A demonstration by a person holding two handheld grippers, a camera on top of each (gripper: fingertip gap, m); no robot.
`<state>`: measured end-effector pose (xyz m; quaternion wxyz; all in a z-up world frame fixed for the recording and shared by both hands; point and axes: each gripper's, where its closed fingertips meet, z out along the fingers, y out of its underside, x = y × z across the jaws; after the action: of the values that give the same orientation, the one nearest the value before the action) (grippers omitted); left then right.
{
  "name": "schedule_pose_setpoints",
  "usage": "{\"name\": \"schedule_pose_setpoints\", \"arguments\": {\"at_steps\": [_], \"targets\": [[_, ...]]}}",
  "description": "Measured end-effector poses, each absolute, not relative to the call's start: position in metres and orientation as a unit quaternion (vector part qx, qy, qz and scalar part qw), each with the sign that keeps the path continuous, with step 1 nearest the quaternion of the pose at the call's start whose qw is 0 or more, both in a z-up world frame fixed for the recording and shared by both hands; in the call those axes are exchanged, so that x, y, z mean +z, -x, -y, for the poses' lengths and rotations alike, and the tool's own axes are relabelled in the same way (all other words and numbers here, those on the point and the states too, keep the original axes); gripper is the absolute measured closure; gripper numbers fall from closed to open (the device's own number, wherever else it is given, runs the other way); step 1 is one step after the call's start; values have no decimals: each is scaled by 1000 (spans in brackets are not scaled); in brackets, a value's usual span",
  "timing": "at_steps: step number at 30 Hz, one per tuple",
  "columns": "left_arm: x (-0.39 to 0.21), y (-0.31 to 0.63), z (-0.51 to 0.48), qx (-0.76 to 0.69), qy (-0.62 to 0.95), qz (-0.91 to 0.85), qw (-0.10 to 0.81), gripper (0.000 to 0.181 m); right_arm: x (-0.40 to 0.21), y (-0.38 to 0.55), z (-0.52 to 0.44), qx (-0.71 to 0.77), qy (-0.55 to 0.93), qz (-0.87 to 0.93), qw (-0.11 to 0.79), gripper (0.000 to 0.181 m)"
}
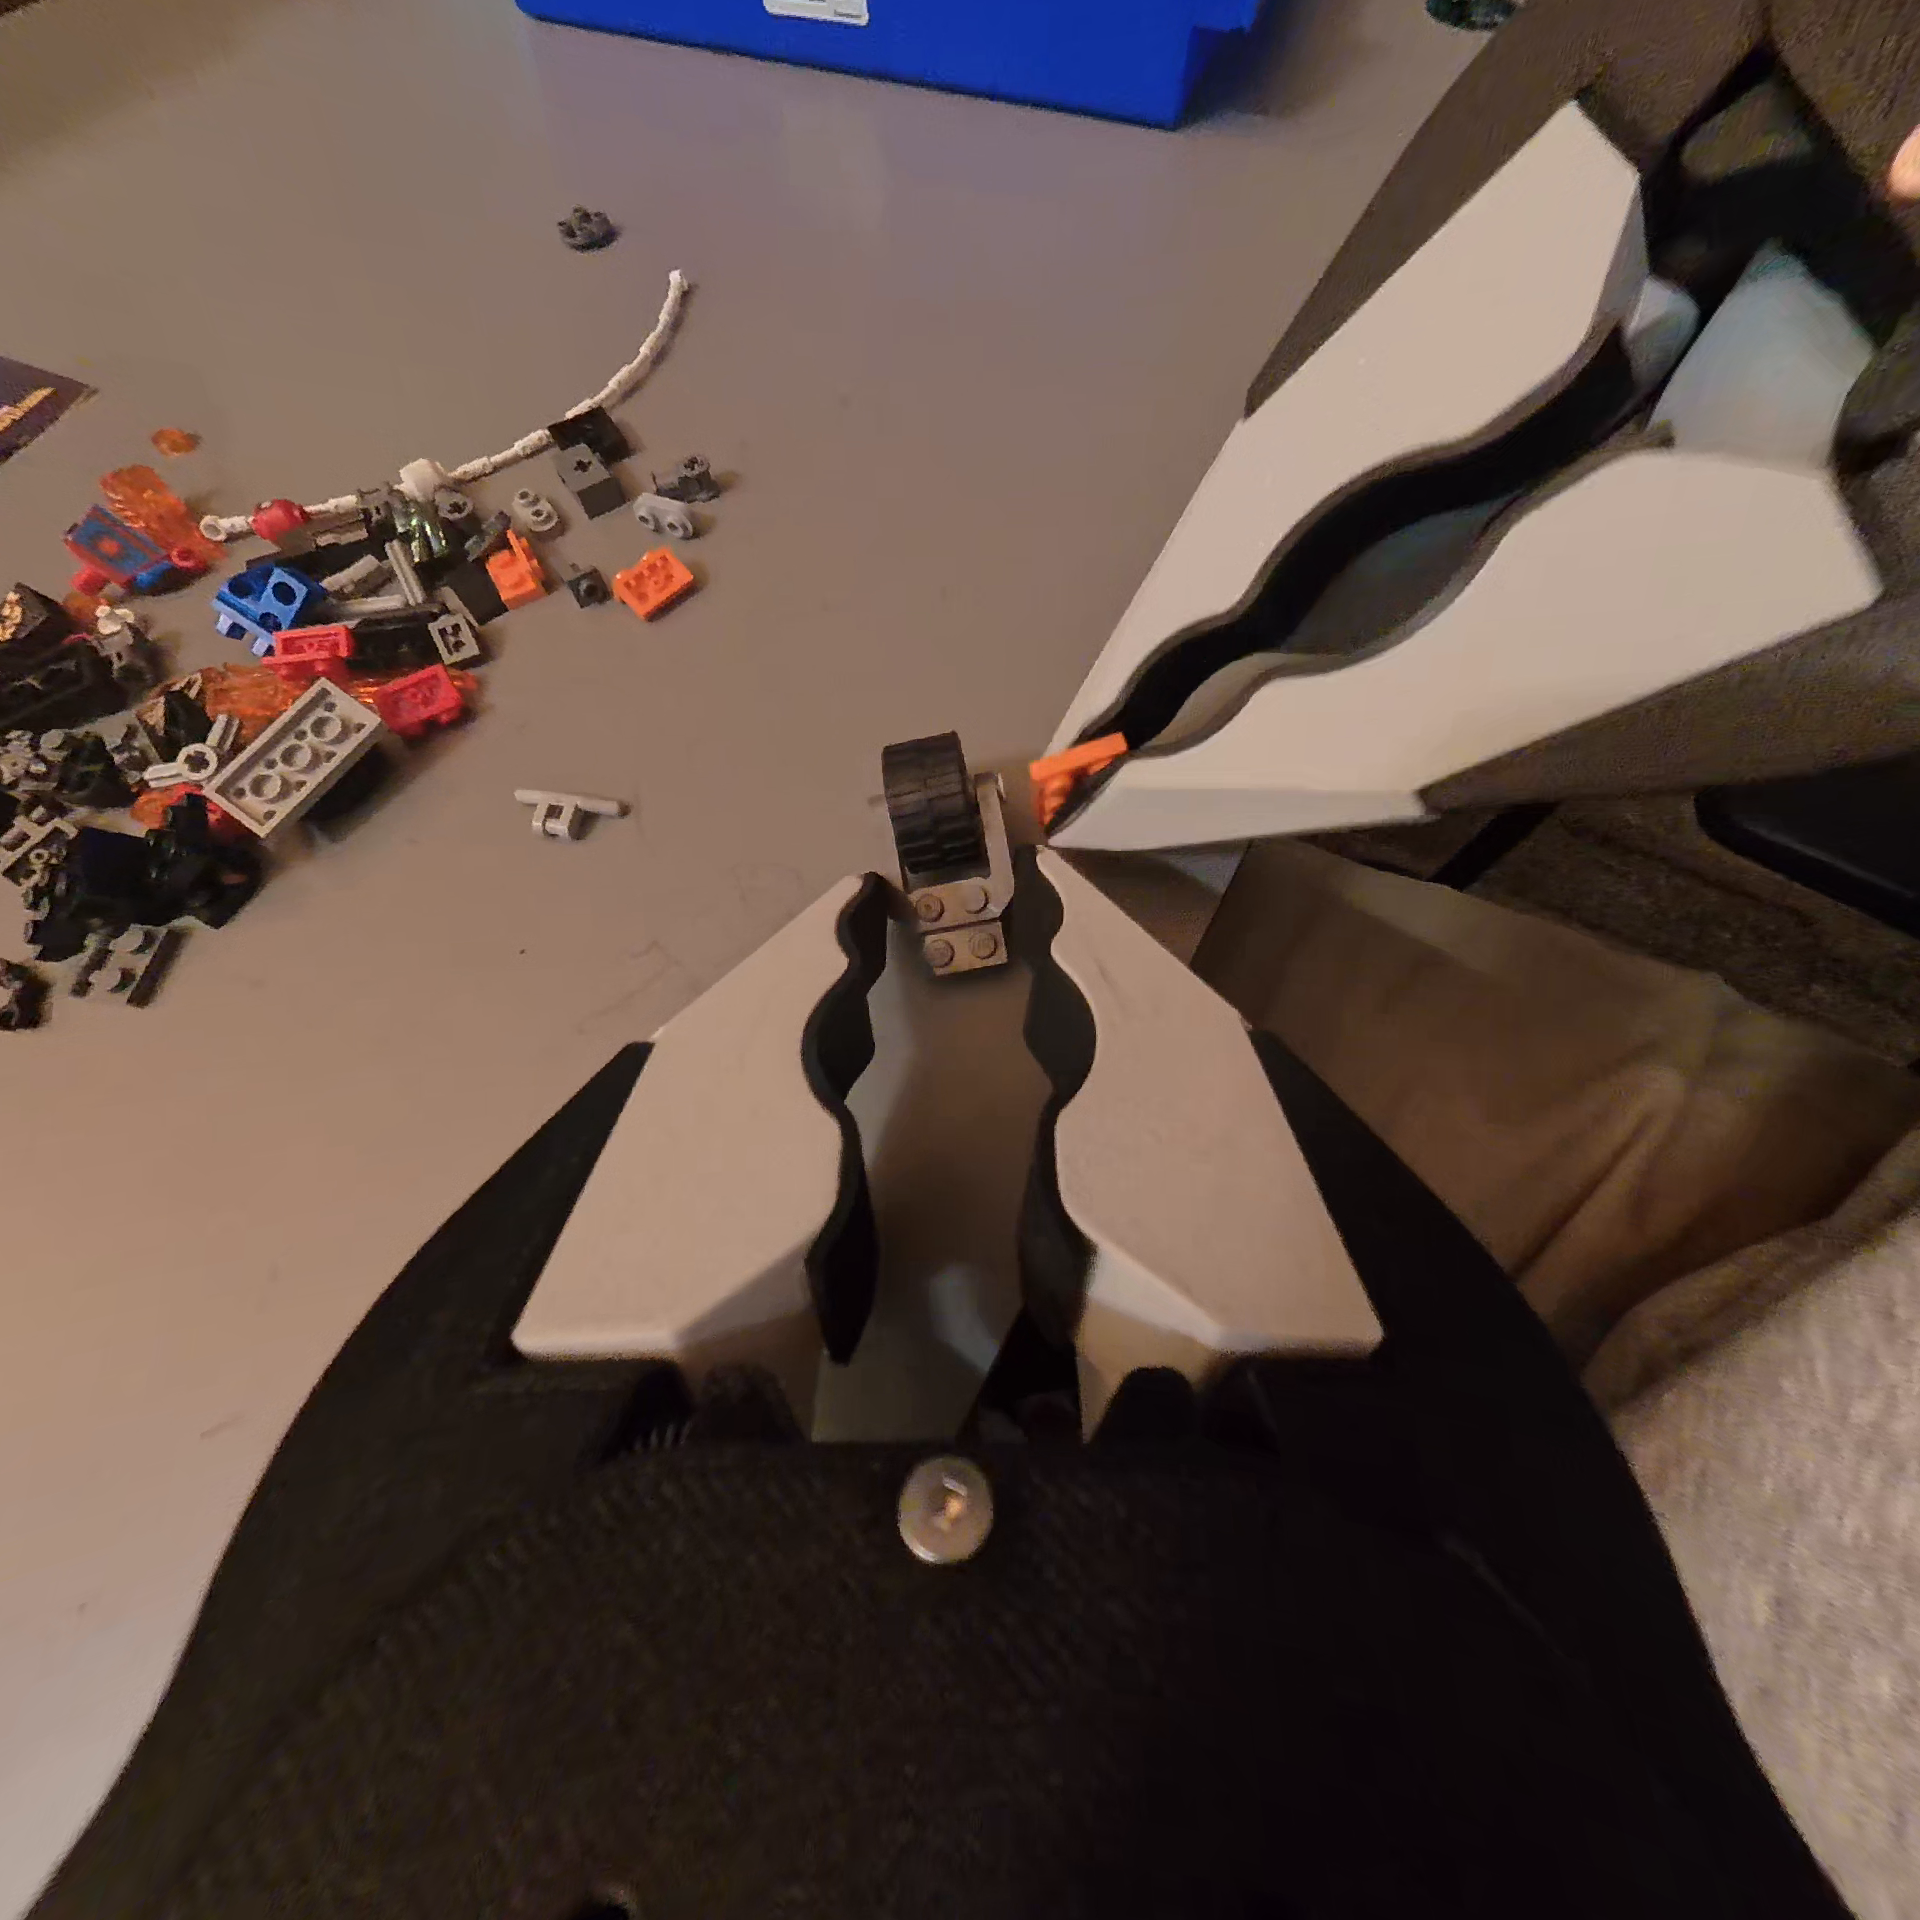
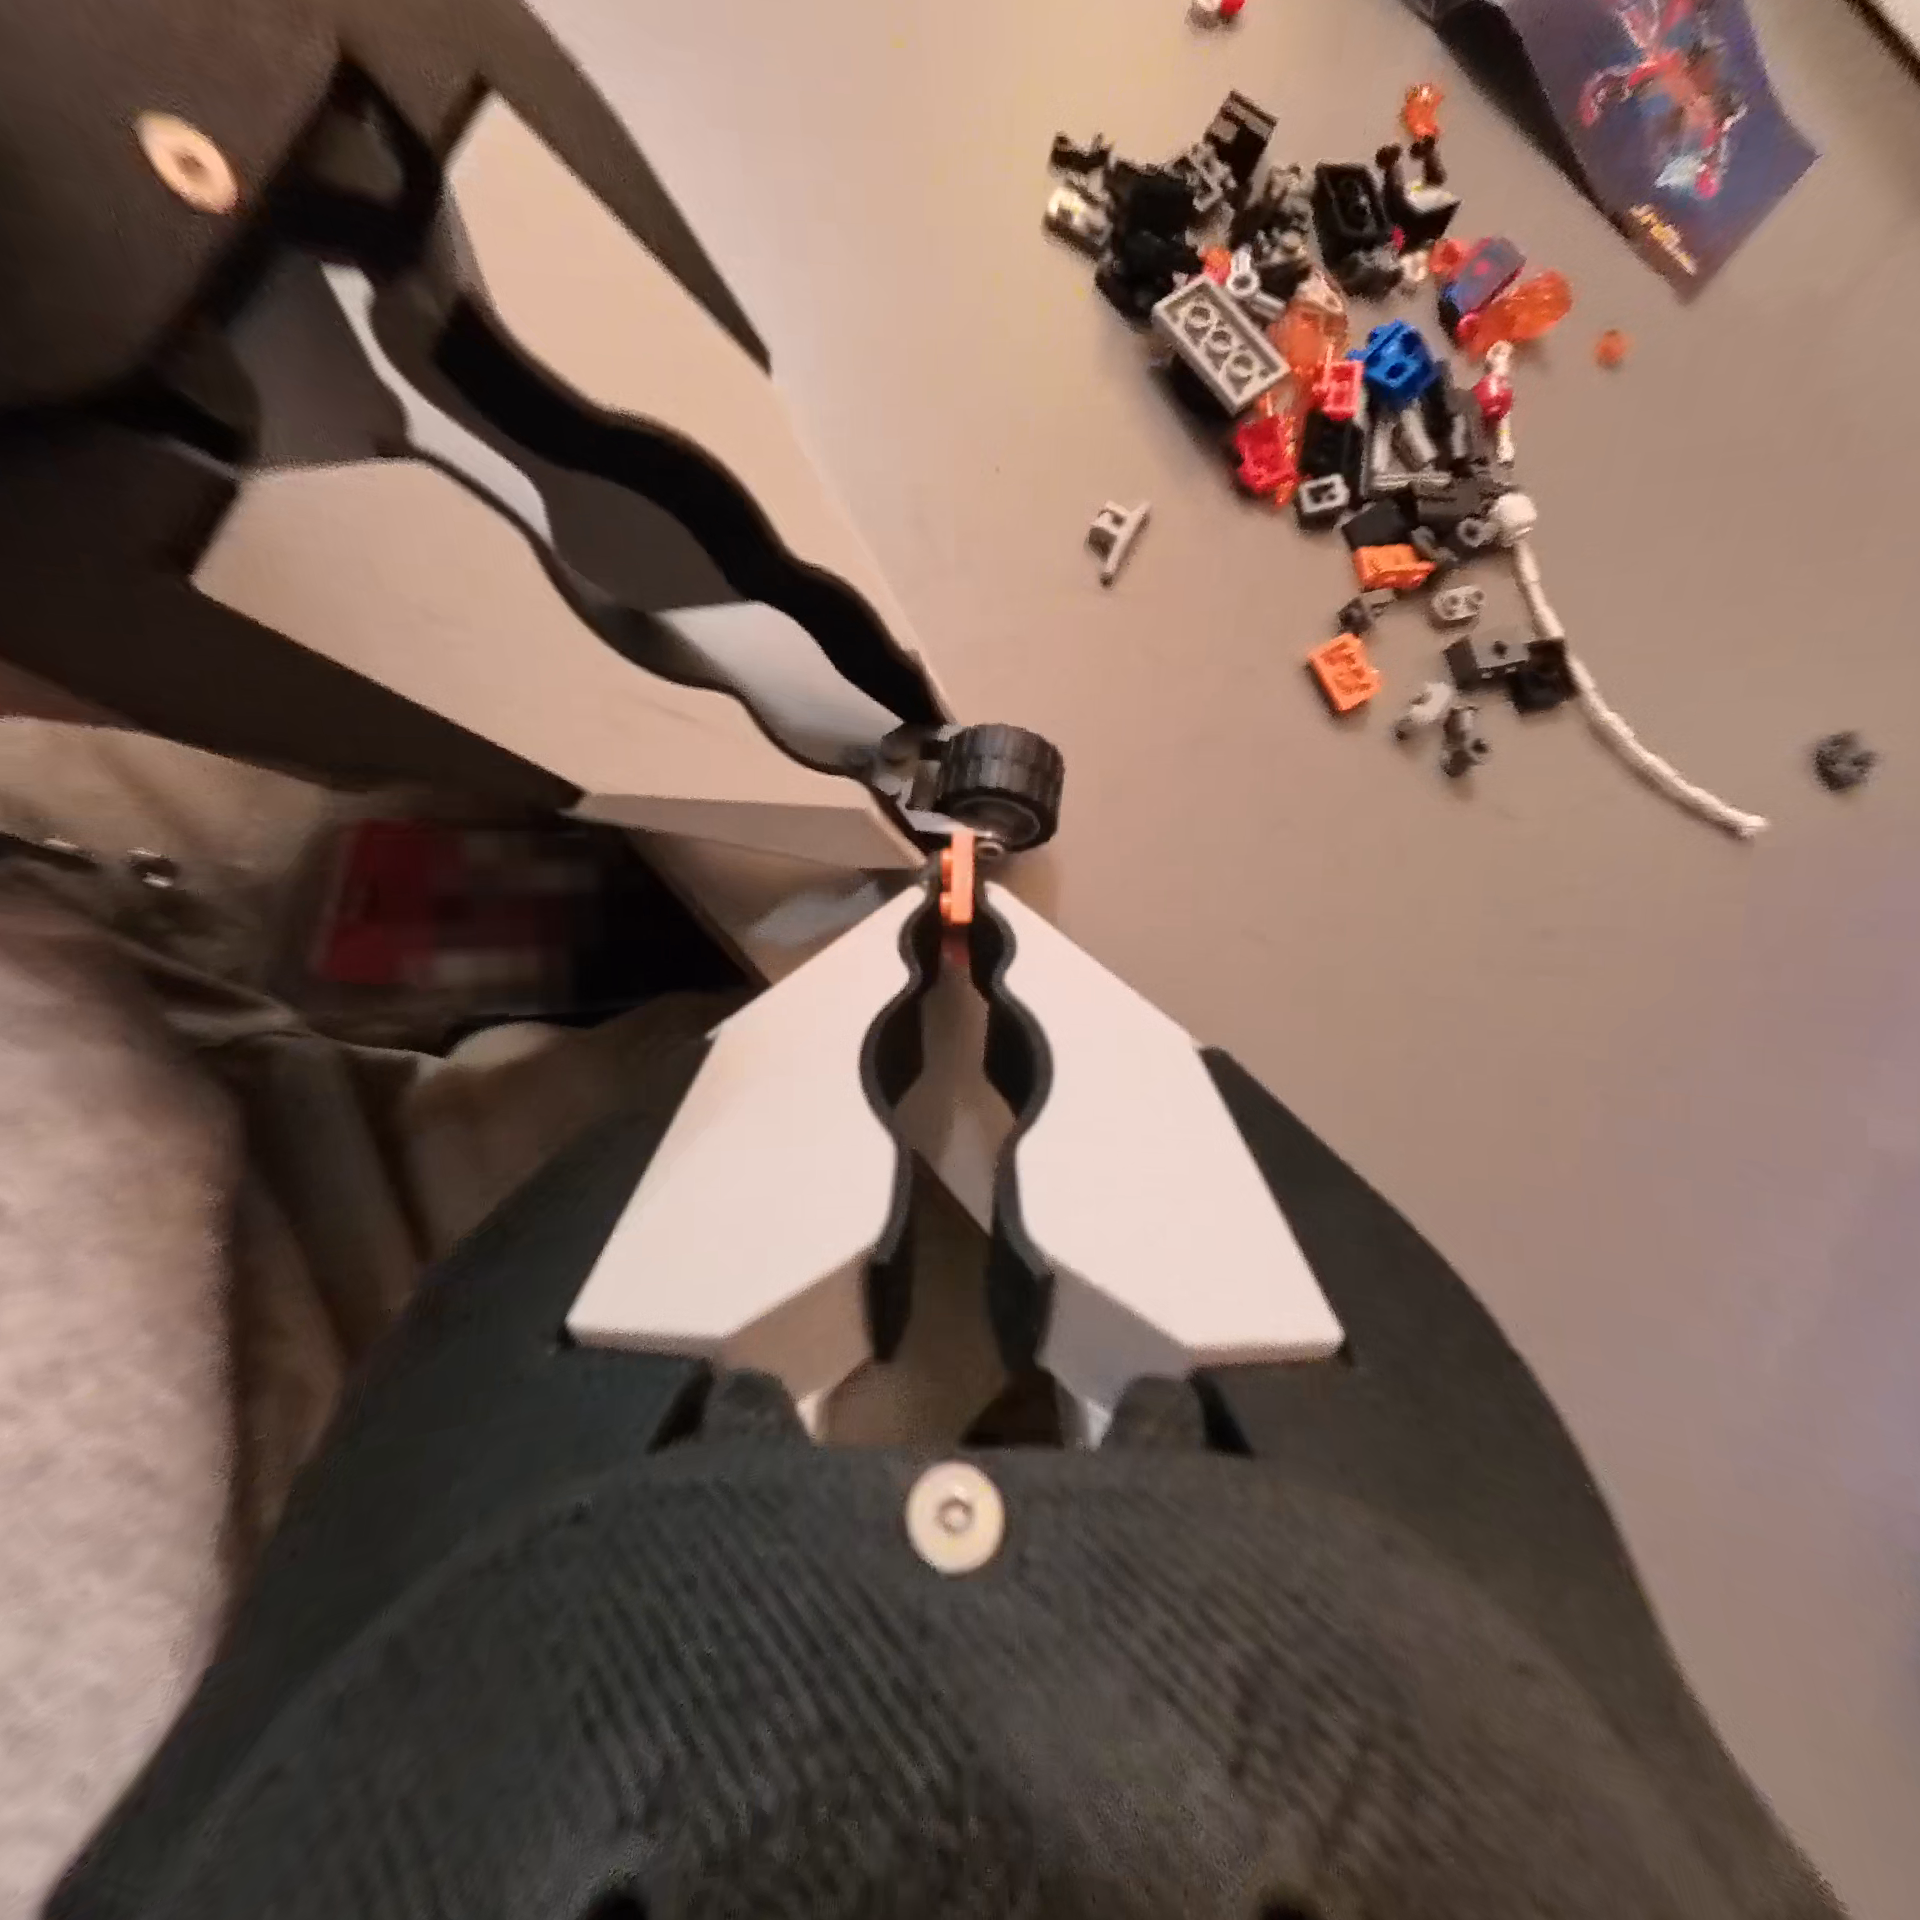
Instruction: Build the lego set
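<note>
My left gripper (image 1: 961,894) is shut on a small grey brick assembly (image 1: 961,930) that carries a black wheel (image 1: 928,795) at its far end. It holds this above the grey table (image 1: 935,416). My right gripper (image 2: 954,909) is shut on a small orange plate (image 2: 956,883). The plate's tip is right beside the wheel's axle (image 2: 1003,821), touching or nearly so. In the left wrist view the right gripper (image 1: 1070,800) comes in from the right with the orange plate (image 1: 1070,774) at its tips. In the right wrist view the left gripper (image 2: 894,764) comes in from the upper left with the wheel (image 2: 1006,790).
A heap of loose bricks (image 1: 291,644) in black, red, orange, blue and grey lies on the table's left; it also shows in the right wrist view (image 2: 1351,343). A white chain (image 1: 613,384), a blue bin (image 1: 935,52) and a dark booklet (image 2: 1662,135) are farther off. Grey fabric (image 1: 1766,1455) lies below the table edge.
</note>
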<state>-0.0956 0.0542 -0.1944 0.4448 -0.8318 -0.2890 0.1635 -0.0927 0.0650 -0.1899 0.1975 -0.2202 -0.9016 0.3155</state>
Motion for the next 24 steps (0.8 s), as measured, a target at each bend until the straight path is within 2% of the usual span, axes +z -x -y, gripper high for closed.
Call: {"name": "schedule_pose_setpoints", "arguments": {"at_steps": [1, 6, 17, 24], "targets": [[-193, 96, -54, 164, 830, 289, 448, 155, -192, 93, -65, 305, 211, 905, 209, 178], [-187, 97, -52, 183, 820, 283, 463, 155, -193, 94, -58, 329, 210, 899, 197, 178], [-179, 92, -46, 227, 802, 260, 488, 155, -183, 94, -55, 372, 177, 875, 253, 178], [-186, 91, -39, 280, 797, 247, 475, 155, -189, 90, -48, 387, 206, 872, 218, 178]]}}
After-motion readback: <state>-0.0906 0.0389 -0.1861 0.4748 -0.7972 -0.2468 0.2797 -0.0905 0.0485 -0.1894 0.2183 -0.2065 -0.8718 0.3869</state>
